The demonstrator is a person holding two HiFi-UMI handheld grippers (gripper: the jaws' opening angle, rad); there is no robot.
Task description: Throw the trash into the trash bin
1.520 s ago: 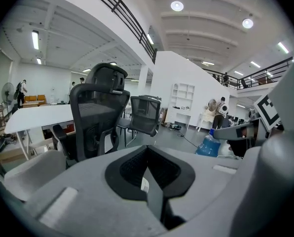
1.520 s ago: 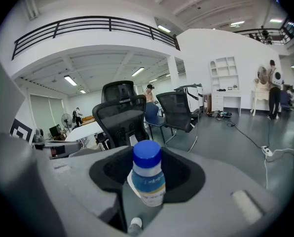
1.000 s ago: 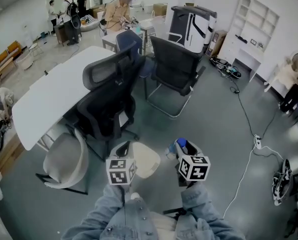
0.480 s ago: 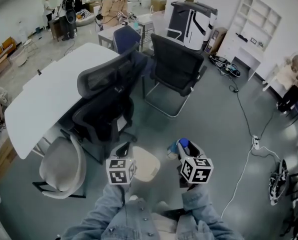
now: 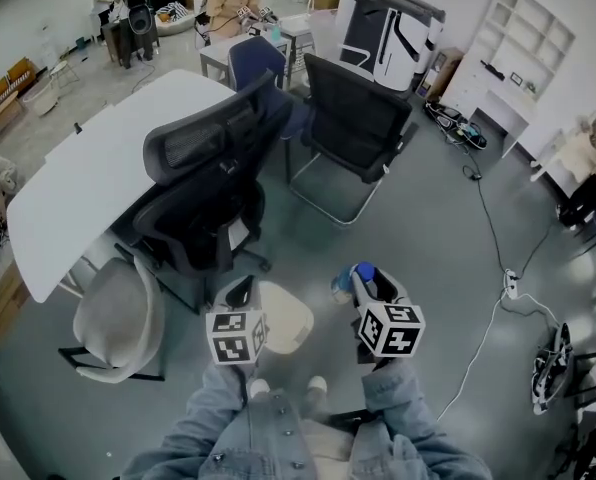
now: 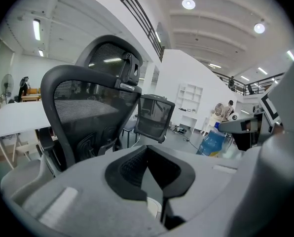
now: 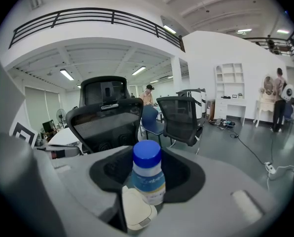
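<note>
Bottle: small plastic bottle [image 7: 148,174] with a blue cap and pale label, carried above the floor just in front of the person.
Right gripper [image 5: 370,290]: jaws pinch the bottle's lower body.
Left gripper [image 5: 241,294]: jaws drawn together, nothing between them.
Handling: probably light, thin-walled and smooth. A hard squeeze could dent it or make it slip. The labelled body below the cap looks like the best place to hold.
Axis: the long axis runs along the right gripper's jaws, with the cap pointing forward, away from the person.
Bin: not certain. A cream round thing [image 5: 283,313] on the floor between the grippers may be it.
</note>
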